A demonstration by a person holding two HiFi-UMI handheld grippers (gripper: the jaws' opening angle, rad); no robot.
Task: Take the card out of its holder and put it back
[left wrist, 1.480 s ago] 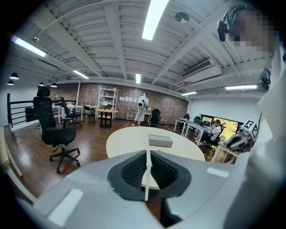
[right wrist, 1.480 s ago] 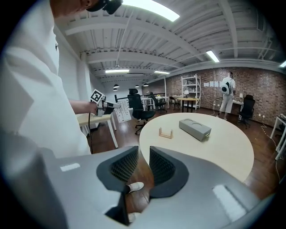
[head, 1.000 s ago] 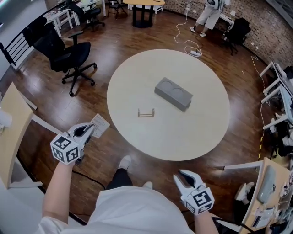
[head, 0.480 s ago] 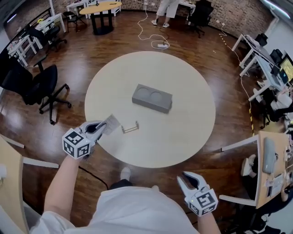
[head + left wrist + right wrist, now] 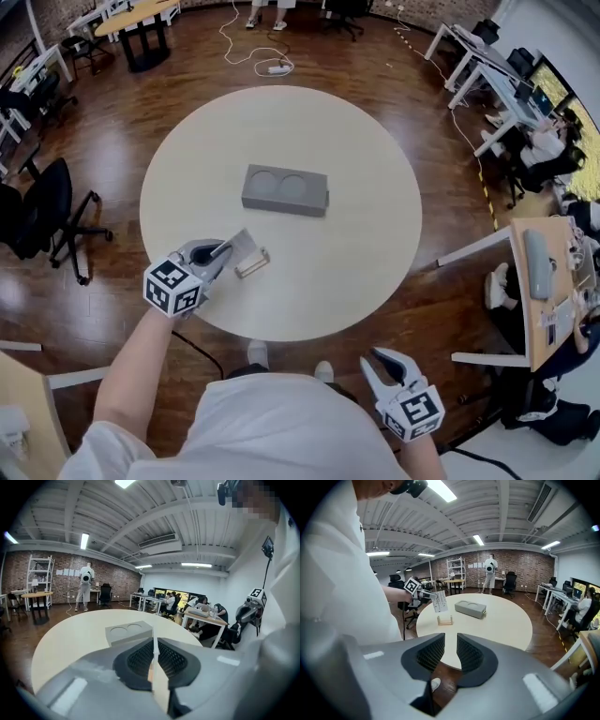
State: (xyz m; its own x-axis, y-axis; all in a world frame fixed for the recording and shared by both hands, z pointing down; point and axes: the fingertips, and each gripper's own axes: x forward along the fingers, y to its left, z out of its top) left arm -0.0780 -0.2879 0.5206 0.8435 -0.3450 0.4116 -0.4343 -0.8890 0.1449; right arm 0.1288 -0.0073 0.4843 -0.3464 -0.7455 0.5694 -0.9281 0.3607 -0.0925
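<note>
A white printed card (image 5: 242,246) is pinched in my left gripper (image 5: 223,251), which is shut on it; between the pads it shows edge-on (image 5: 153,665). The card hangs above the near-left part of the round table (image 5: 356,253), just left of the small wooden card holder (image 5: 251,263), which stands empty. In the right gripper view the card (image 5: 439,601) is upright above and slightly left of the holder (image 5: 445,620). My right gripper (image 5: 384,368) is low by my body, off the table, open with nothing between its pads (image 5: 432,654).
A grey block with two round recesses (image 5: 285,190) lies at the table's middle, beyond the holder. Black office chairs (image 5: 37,220) stand to the left, desks with seated people (image 5: 525,141) to the right. A person (image 5: 85,585) stands far off by a brick wall.
My left gripper has carried the card from beyond the table's edge in over the table, close beside the holder. The right gripper stays low by my body.
</note>
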